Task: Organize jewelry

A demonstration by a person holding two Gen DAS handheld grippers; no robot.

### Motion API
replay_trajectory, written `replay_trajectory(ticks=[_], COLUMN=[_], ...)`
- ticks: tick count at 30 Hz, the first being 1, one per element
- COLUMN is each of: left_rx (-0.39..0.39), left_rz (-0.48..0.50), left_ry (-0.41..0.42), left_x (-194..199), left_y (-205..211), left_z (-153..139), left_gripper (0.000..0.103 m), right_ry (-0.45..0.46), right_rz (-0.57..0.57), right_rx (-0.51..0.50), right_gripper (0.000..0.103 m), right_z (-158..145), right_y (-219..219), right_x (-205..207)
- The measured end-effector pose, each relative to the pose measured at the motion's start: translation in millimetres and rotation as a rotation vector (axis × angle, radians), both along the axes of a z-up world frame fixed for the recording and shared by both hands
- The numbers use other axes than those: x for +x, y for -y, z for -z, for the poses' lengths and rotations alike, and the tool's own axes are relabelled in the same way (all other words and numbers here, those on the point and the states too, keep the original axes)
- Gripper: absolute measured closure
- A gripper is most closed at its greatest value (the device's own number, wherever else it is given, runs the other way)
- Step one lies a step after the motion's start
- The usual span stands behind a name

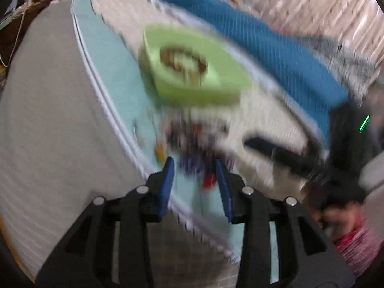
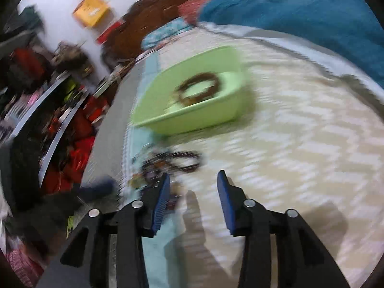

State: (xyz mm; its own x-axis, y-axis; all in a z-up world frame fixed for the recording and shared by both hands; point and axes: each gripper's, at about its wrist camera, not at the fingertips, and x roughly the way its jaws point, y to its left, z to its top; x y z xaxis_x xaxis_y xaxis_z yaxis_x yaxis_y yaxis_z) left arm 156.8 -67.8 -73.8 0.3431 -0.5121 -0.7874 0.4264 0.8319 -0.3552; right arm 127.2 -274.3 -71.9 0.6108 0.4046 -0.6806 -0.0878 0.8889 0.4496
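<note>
Green tray (image 2: pixel 153 120) beyond both jaws already holding a brown beaded bracelet (image 2: pixel 199 87); loose jewelry pile (image 2: pixel 168 163) just ahead unsorted, both jaws open, gripping nothing.

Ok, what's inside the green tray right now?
The green tray holds a dark brown beaded loop, probably a bracelet. Blur hides any smaller pieces, and the tray's near wall covers part of its floor.

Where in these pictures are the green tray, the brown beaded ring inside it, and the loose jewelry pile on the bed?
Green tray (image 2: pixel 153 117): right wrist view, near wall.
Brown beaded ring (image 2: pixel 199 87): right wrist view, its front arc.
Loose jewelry pile (image 2: pixel 172 160): right wrist view, dark loop in the middle.
</note>
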Motion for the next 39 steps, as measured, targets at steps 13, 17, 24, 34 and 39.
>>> replay_trajectory(ticks=[13,17,24,34,39], left_rx=[0.026,-0.003,0.041,0.013,-0.122], left_rz=[-0.018,0.04,0.171,0.13,0.061], left_ry=[0.05,0.103,0.152,-0.081,-0.189], left_x=[-52,-64,-77,-32,-18], left_y=[-47,-33,20,61,45], left_z=[-13,-31,-36,8,20], left_gripper=[0.071,0.071,0.069,0.071,0.098], right_ry=[-0.079,-0.018,-0.041,-0.044,-0.087], right_rz=[-0.043,0.067,0.237,0.179,0.139], right_rx=[0.026,0.046,-0.103,0.017,0.122], right_gripper=[0.103,0.103,0.103,0.103,0.103], right_z=[0,-16,-16,-15,-2], right_y=[-13,16,59,57,42], right_x=[-82,-112,-123,-136,-108])
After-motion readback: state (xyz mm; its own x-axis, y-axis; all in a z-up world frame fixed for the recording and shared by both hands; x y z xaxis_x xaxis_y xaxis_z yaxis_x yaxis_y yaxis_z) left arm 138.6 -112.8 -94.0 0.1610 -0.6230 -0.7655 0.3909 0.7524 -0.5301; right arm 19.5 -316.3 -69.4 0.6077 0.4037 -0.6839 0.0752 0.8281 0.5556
